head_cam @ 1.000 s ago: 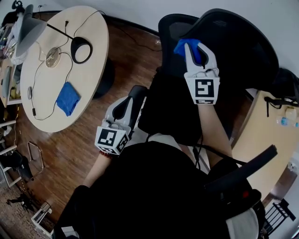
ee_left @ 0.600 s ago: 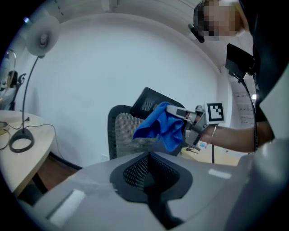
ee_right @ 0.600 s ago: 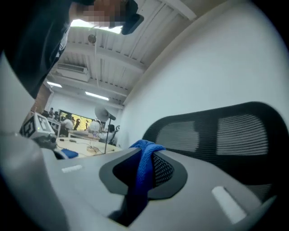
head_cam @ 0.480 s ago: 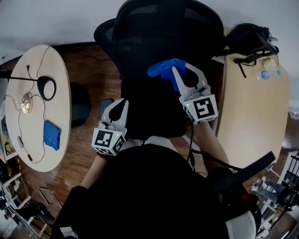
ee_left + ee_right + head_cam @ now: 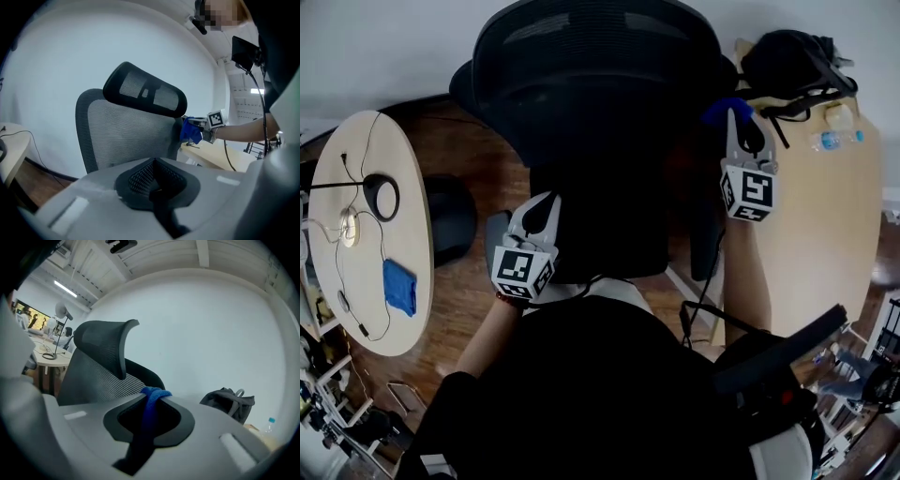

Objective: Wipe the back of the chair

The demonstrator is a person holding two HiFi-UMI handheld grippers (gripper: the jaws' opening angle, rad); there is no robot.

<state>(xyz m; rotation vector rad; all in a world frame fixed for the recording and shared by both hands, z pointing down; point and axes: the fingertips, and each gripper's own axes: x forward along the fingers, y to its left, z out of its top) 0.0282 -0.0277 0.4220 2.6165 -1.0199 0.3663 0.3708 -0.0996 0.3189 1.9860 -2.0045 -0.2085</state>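
Nearest to the person, the left gripper [image 5: 544, 204] is in front of the chair, low against its seat side. Its own view shows its jaws together with nothing between them. The head view shows this gripper only from above.

A little further, the right gripper [image 5: 742, 127] is beside the chair back [image 5: 600, 84], on the side toward the wooden desk [image 5: 825, 234]. Its jaws are clamped on the blue cloth [image 5: 724, 108]; the right gripper view shows a band of the cloth running between them. Only the left gripper view shows the front of the grey mesh and the headrest [image 5: 145, 96]. There the cloth hangs just at the edge of the chair back, under the headrest. I cannot tell if it touches the mesh.

Far from the chair on the other side stands a round table [image 5: 403, 187]. On it lie cables and a second blue cloth [image 5: 398, 287]; the head view shows them best.

Behind the right gripper, on the desk, are a black bag [image 5: 787, 61] and a bottle [image 5: 832, 141]. What is inside the bag cannot be seen
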